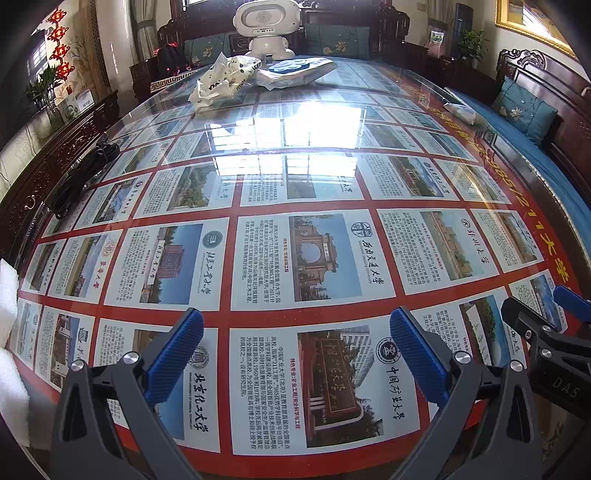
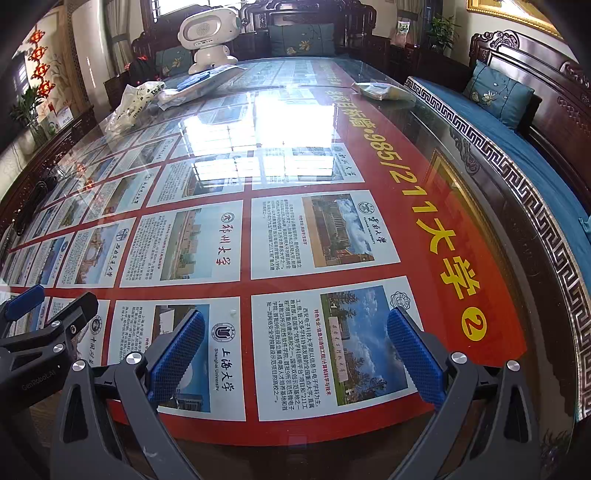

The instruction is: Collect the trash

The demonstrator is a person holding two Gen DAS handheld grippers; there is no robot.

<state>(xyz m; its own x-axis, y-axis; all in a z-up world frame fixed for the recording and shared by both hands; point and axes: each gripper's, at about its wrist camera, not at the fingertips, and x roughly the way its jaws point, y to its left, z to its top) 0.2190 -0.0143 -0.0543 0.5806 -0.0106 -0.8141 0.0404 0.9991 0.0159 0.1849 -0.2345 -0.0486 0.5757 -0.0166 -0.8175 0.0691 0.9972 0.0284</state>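
A crumpled white plastic bag (image 1: 221, 81) (image 2: 135, 101) lies at the far end of the glass-topped table (image 1: 295, 192) (image 2: 436, 229). Beside it lies a flat white package with a blue print (image 1: 295, 70) (image 2: 199, 86). A small wrapped packet (image 1: 463, 112) (image 2: 382, 90) rests near the far right edge. My left gripper (image 1: 295, 354) is open over the near edge, nothing between its blue pads. My right gripper (image 2: 295, 354) is open too, also empty. Each gripper shows in the other's view: the right gripper (image 1: 554, 325) and the left gripper (image 2: 51, 314).
A white robot-shaped speaker (image 1: 264, 26) (image 2: 208, 33) stands at the table's far end. Black cables (image 1: 81, 173) lie along the left edge. White foam (image 1: 9, 332) sits at the near left. Dark wooden benches with blue cushions (image 2: 496, 92) surround the table.
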